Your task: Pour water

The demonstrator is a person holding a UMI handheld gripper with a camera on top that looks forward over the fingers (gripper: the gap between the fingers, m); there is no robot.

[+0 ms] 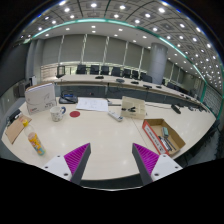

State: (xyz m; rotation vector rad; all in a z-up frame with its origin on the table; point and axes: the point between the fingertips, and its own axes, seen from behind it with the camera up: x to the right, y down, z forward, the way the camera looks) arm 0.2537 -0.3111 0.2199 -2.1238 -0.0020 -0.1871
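A wide pale table (pixel 110 135) fills the office room, with rows of desks and chairs beyond it. Near its right end sits an open wooden tray (pixel 163 133); far across from the tray, near the left end, stands a small orange-capped bottle (pixel 36 143), probably the water to pour. A red-topped cup (pixel 59 113) stands beyond the bottle. The tool (pixel 111 158) hangs released, fingers apart, holding nothing. This looks like the approach step: next, swing left toward the bottle and close on it.
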